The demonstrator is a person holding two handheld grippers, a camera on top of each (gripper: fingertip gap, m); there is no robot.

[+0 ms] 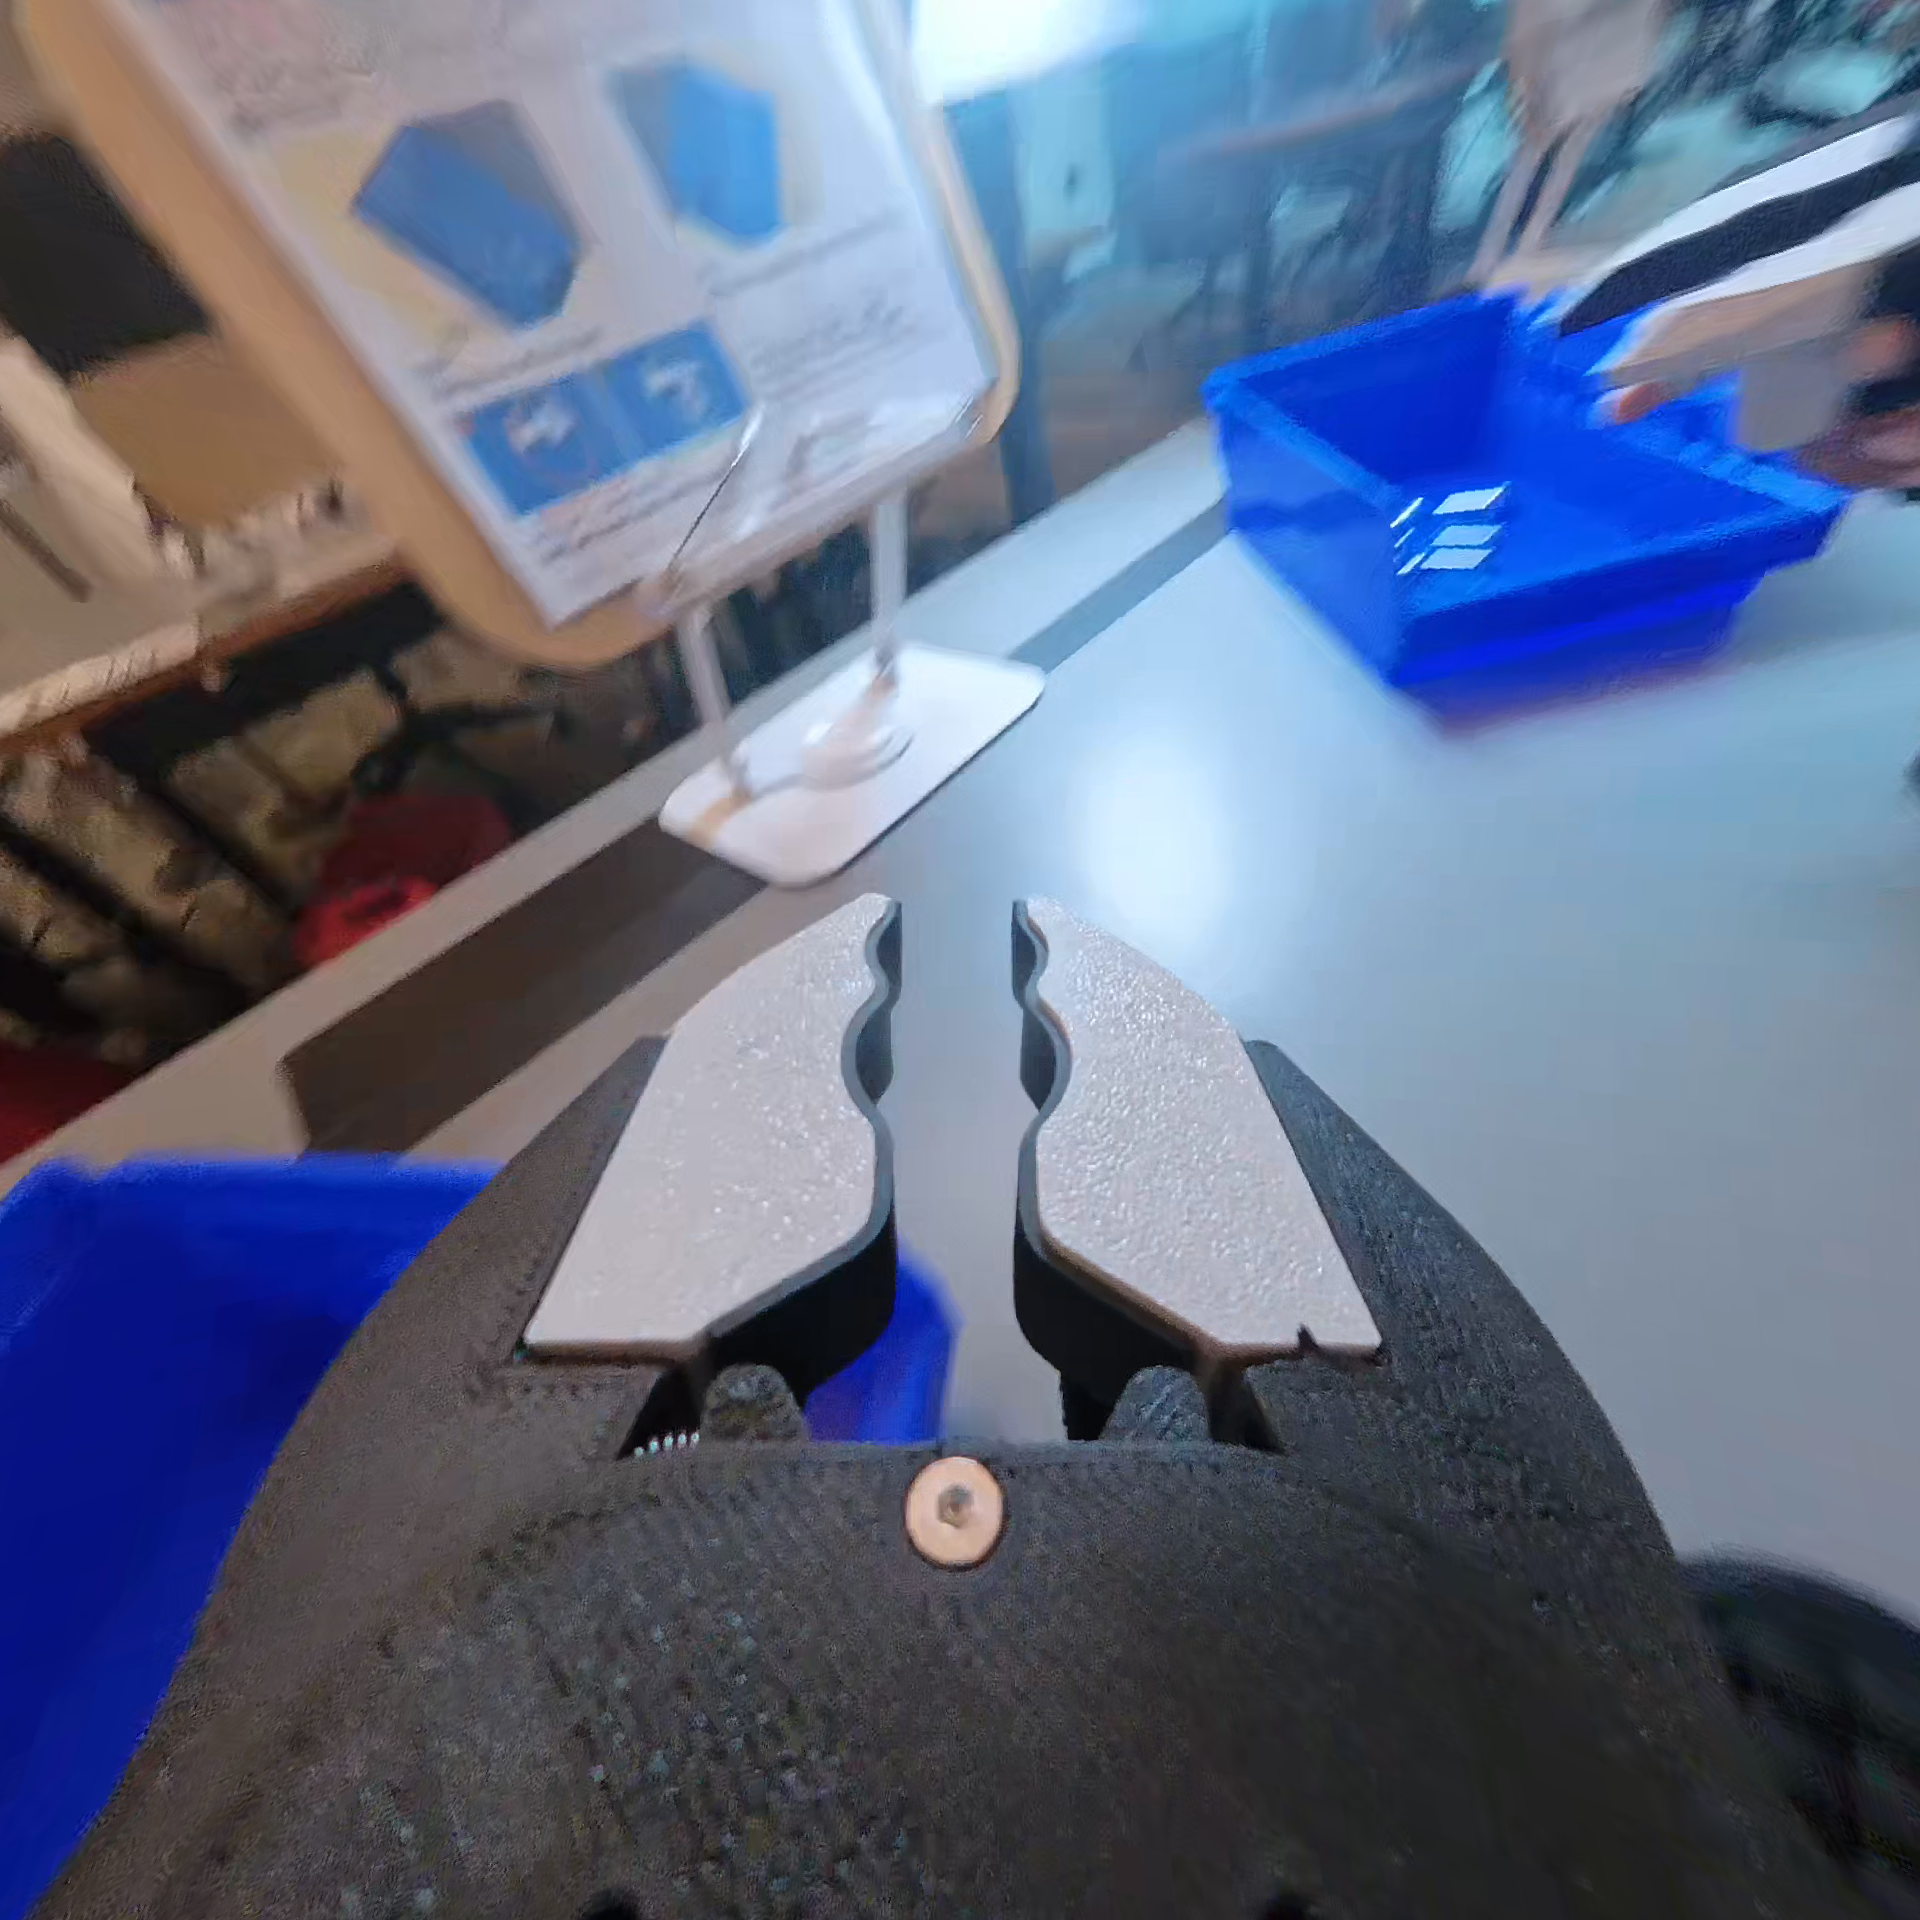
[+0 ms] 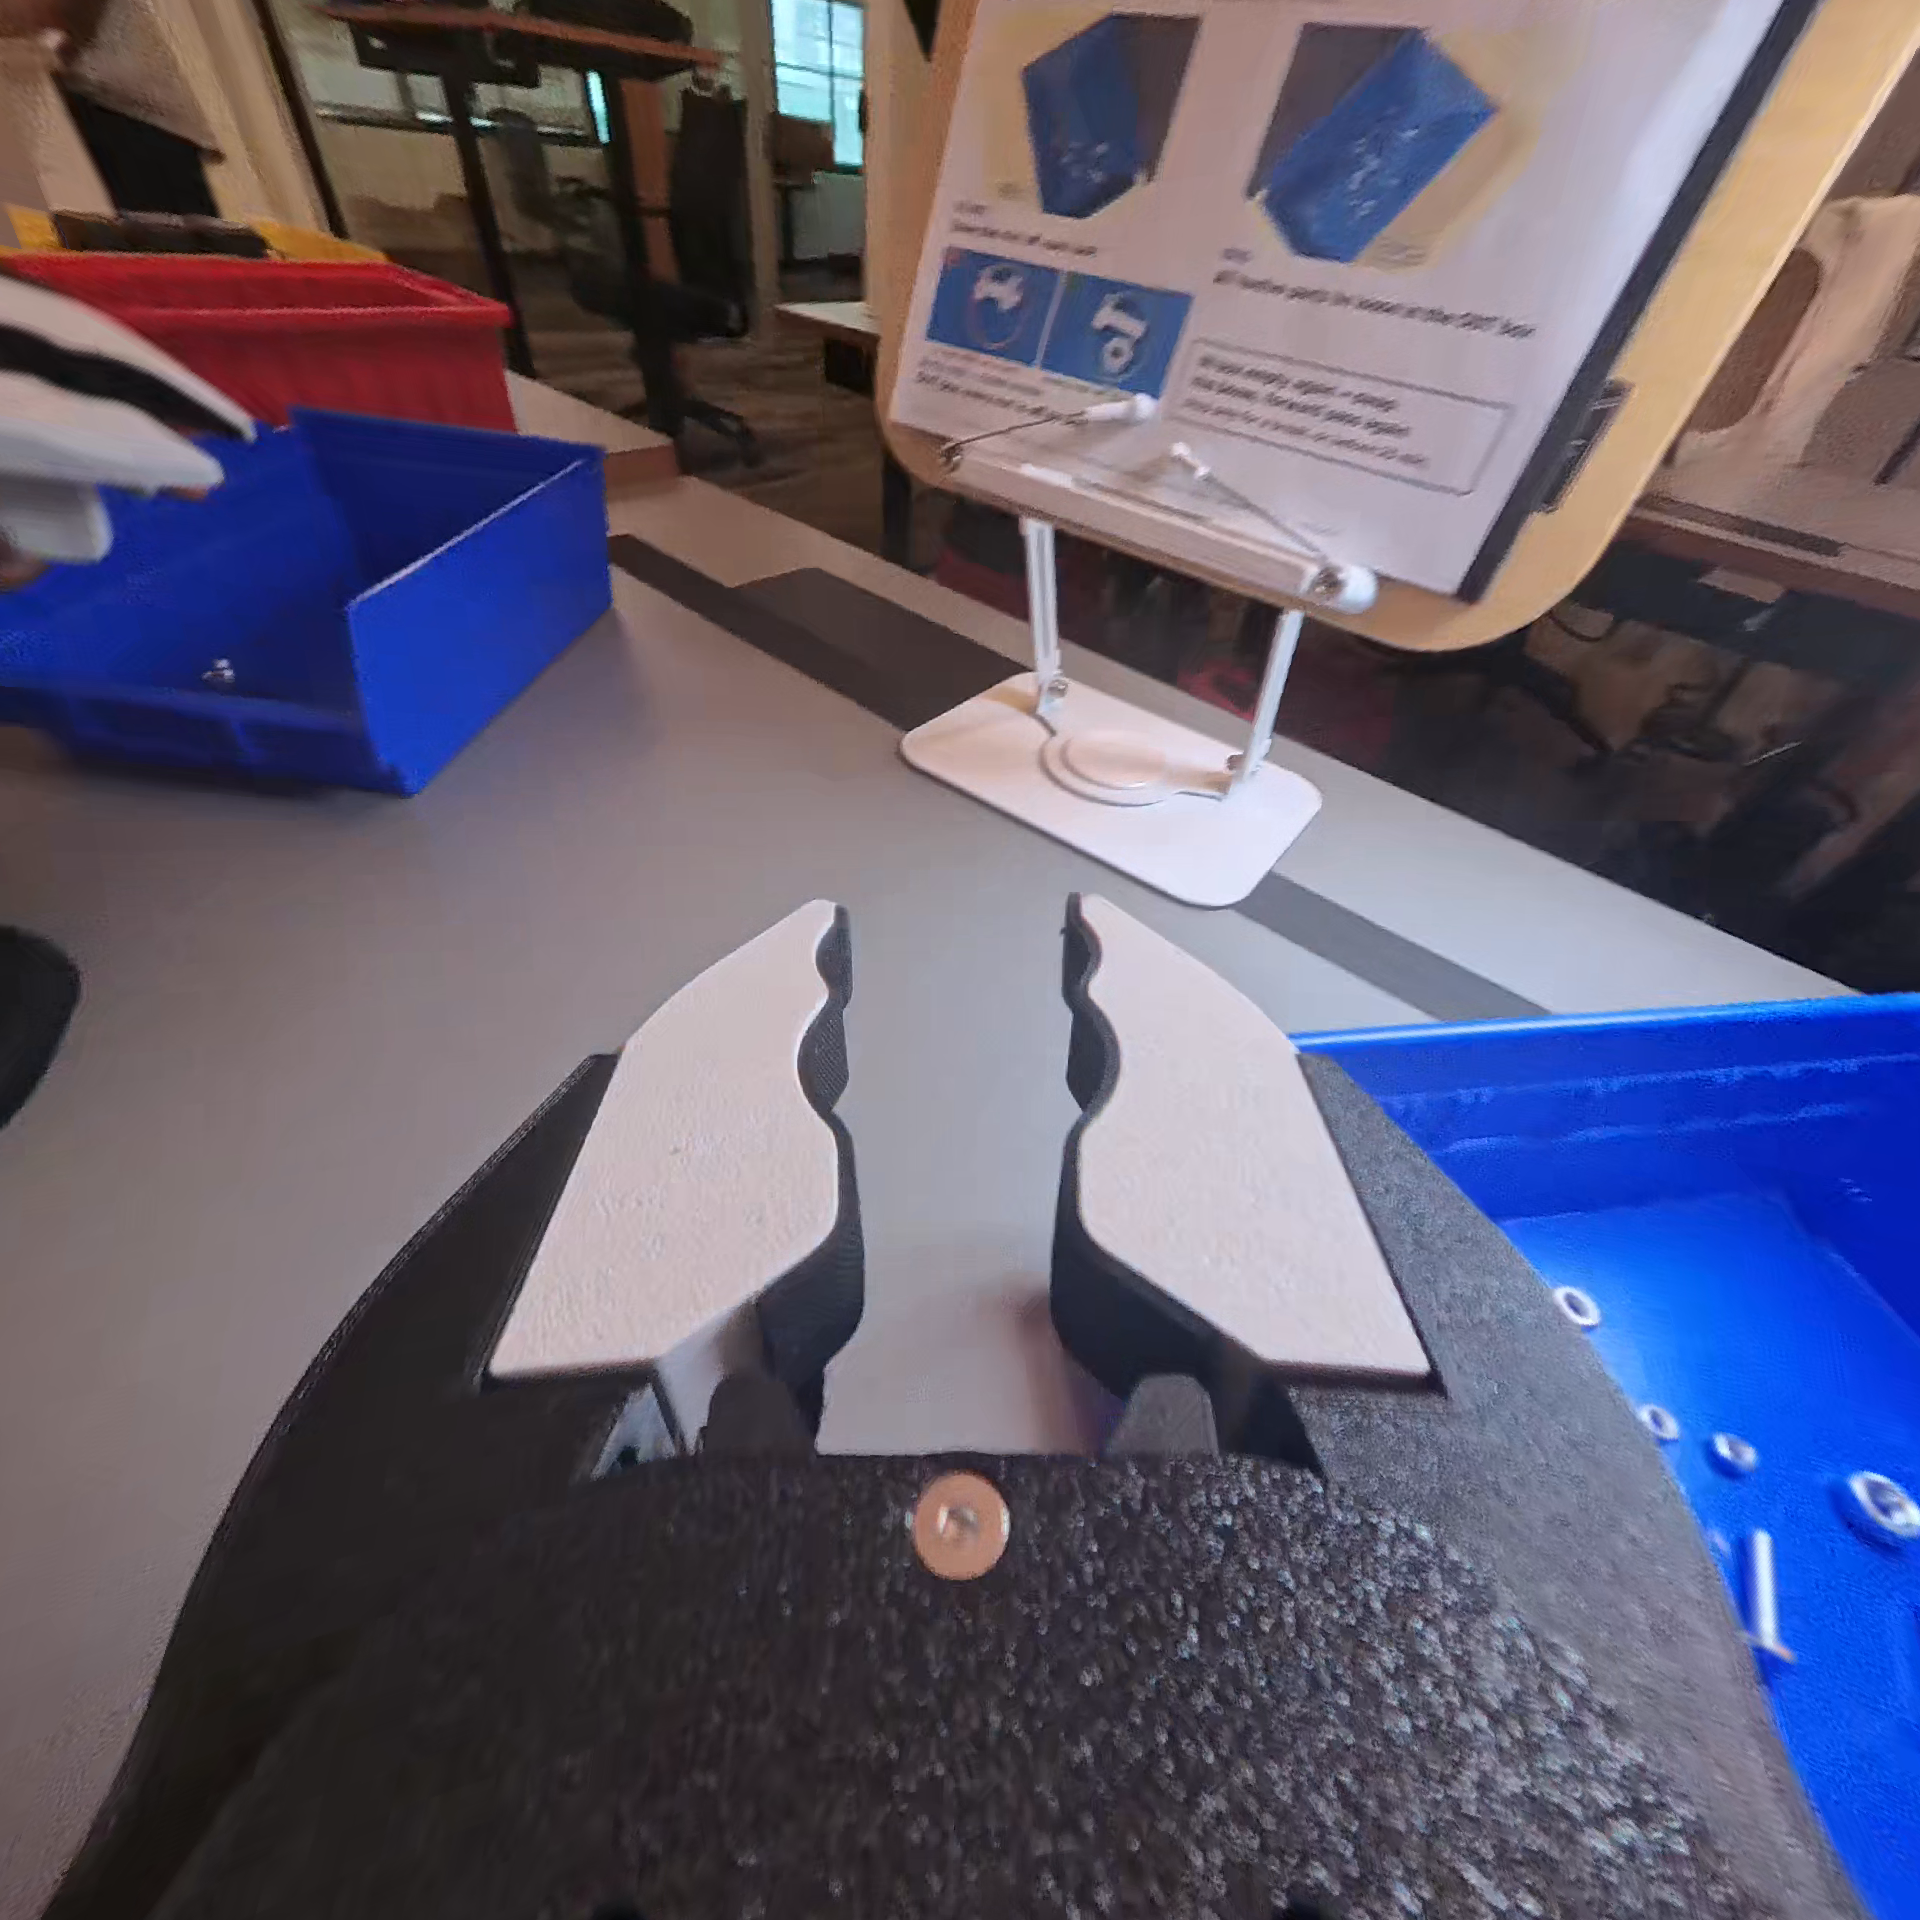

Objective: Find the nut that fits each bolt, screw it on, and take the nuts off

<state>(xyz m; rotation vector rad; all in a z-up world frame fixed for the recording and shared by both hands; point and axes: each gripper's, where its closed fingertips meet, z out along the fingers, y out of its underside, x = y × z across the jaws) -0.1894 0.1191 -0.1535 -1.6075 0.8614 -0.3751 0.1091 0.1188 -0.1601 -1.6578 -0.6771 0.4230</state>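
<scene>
My right gripper (image 2: 956,914) is open and empty above the grey table. Just to its right stands a blue bin (image 2: 1558,1049) holding several small nuts (image 2: 1657,1418) and a bolt (image 2: 1761,1590). My left gripper (image 1: 956,920) is open and empty, with a second blue bin (image 1: 156,1403) below it at the lower left. That bin also shows in the right wrist view (image 2: 468,603), with a small metal part (image 2: 218,673) inside and the left gripper's fingers (image 2: 104,447) above it. The left wrist view is blurred; the right gripper (image 1: 1714,312) shows over the far blue bin (image 1: 1351,582).
A white stand (image 2: 1122,810) with a wooden board holding an instruction sheet (image 2: 1247,260) stands at the table's far edge, also in the left wrist view (image 1: 862,758). A red bin (image 2: 312,332) sits behind the left blue bin. A dark strip (image 2: 831,644) runs along the table. The tips of one gripper are about 30 cm away from the tips of the other.
</scene>
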